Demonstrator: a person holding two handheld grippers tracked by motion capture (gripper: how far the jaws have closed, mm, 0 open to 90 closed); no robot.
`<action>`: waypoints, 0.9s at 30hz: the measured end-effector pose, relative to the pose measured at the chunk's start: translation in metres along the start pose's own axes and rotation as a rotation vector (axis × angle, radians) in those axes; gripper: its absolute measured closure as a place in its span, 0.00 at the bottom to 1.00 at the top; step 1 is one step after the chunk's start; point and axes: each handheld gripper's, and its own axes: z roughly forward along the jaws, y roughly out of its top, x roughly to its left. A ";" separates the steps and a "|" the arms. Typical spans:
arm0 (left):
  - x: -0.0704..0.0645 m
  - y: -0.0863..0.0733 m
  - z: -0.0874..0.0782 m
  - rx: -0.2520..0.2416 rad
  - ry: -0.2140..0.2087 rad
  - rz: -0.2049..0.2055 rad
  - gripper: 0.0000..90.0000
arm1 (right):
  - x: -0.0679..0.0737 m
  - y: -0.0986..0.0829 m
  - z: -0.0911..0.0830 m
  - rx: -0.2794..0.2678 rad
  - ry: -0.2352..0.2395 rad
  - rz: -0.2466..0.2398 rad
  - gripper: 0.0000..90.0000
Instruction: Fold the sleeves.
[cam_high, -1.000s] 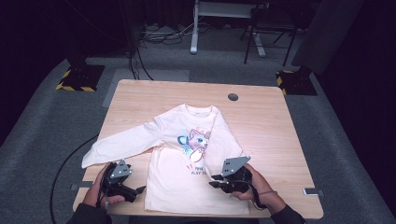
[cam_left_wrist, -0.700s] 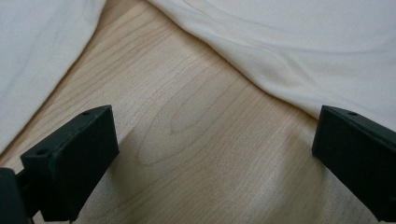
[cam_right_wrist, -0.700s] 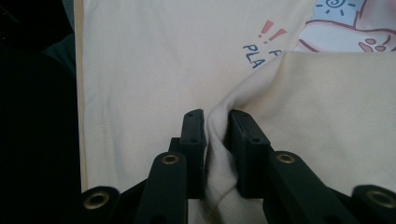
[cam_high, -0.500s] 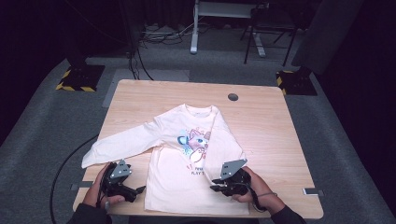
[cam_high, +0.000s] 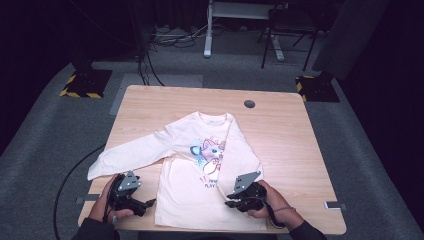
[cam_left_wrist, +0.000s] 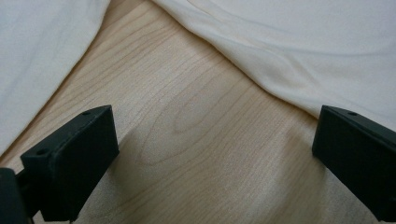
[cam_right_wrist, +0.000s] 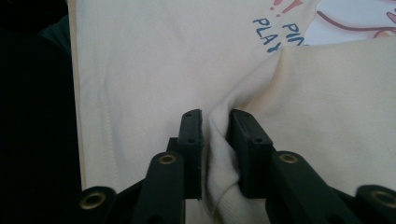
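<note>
— since a second ago your right claw (cam_high: 234, 199) has slid a little toward you and down the shirt (cam_high: 200, 165), dragging the folded sleeve (cam_right_wrist: 322, 116) with it. your left claw (cam_high: 145, 204) hasn't budged.

— what's each one doing?

— right claw is pinching a bunched ridge of that sleeve, near the cuff i think, though the closest part is blurred. left claw is spread wide over bare desk (cam_left_wrist: 196, 140), just beside the shirt's side edge, holding nothing.

— where's the shirt?

— flat on the desk's near half, hem toward you, the other sleeve (cam_high: 127, 155) stretched out to your left.

— risks?

— it's soft, cream knit that creases easily. you're gripping a thin pleat, so a quick tug could slip it free, or drag the body and rumple the printed front (cam_high: 210, 152). the smooth wood won't hold it.
</note>
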 end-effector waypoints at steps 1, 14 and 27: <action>0.000 0.000 0.000 0.000 0.000 -0.001 0.00 | 0.000 0.000 0.000 -0.004 0.003 0.004 0.78; 0.000 0.000 0.000 0.001 0.002 -0.004 0.00 | 0.021 0.011 -0.021 -0.081 0.049 0.025 0.59; 0.000 0.000 0.000 0.001 0.003 -0.005 0.00 | 0.031 0.022 -0.033 -0.173 0.040 0.017 0.38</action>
